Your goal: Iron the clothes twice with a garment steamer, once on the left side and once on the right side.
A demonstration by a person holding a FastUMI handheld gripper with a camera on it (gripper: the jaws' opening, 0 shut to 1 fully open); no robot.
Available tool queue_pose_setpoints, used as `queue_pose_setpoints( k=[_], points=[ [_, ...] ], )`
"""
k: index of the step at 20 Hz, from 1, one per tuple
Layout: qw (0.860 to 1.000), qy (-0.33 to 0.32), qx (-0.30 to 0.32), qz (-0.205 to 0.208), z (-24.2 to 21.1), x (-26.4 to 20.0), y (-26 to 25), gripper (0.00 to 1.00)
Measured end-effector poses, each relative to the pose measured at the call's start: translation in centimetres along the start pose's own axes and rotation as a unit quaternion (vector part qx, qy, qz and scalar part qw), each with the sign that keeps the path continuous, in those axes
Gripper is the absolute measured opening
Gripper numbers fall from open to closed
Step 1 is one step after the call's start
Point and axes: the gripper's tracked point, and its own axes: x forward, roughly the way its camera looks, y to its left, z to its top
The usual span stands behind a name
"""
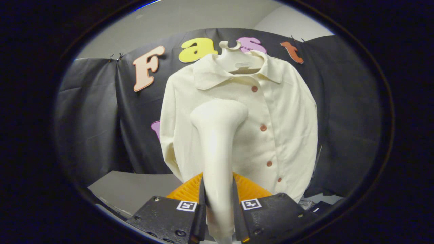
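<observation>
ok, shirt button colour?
Reddish-brown buttons on the cream shirt, clearest in the gripper view.

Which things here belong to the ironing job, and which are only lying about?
For the job:
- steamer, held between the fingers of the gripper, head toward the shirt
- shirt, buttoned, on a hanger

Lying about:
- orange ribbed thing behind the fingers, below the shirt
- grey surface

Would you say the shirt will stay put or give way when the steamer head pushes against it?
The shirt will probably give way: it hangs free from a hanger, so it may swing. Its thin cloth looks floppy and may fold under the steamer, held between the gripper fingers.
</observation>
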Motion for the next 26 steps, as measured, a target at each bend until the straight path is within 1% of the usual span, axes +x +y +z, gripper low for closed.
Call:
queue_pose_setpoints(
  k=[5,12,23,26],
  points=[
    [1.000,0.028,-0.002,0.000,-3.2,-0.3,-0.8,0.34],
    [0.998,0.069,0.005,0.003,-9.1,-1.2,-1.9,0.34],
    [0.991,0.135,0.005,0.005,-19.9,-2.5,-2.7,0.34],
    [0.989,0.149,0.010,-0.007,-22.9,-2.9,-2.8,0.34]
  ],
)
